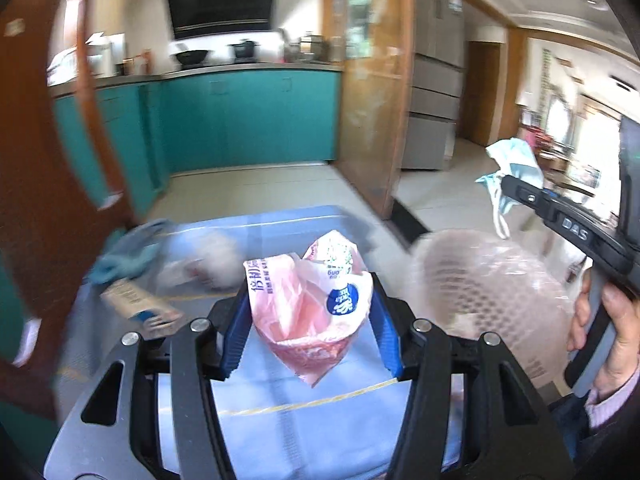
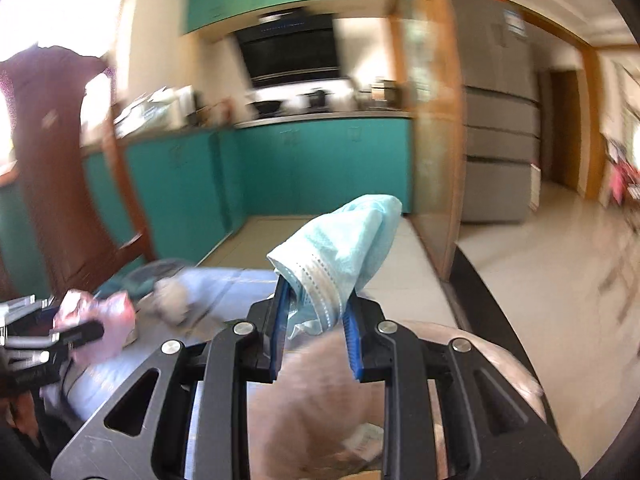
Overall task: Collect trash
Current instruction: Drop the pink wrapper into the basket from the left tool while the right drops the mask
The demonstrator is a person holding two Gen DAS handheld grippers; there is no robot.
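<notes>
My left gripper (image 1: 310, 308) is shut on a crumpled pink and white plastic wrapper (image 1: 308, 300) and holds it above a table under a light blue cloth (image 1: 304, 420). It also shows at the left of the right wrist view, with the pink wrapper (image 2: 100, 324). My right gripper (image 2: 316, 312) is shut on a light blue face mask (image 2: 344, 240), held up in the air. The mask also shows at the right of the left wrist view (image 1: 512, 164). A clear plastic-lined bin (image 1: 488, 292) stands at the table's right; in the right wrist view it (image 2: 320, 400) lies blurred just below the right gripper.
On the table's far left lie a small carton (image 1: 140, 308), a blue-grey cloth (image 1: 128, 252) and a blurred pale wad (image 1: 216, 256). A brown wooden chair back (image 1: 60, 184) stands at the left. Teal kitchen cabinets (image 1: 248, 116), a wooden partition (image 1: 376, 92) and a fridge (image 1: 436, 92) are beyond.
</notes>
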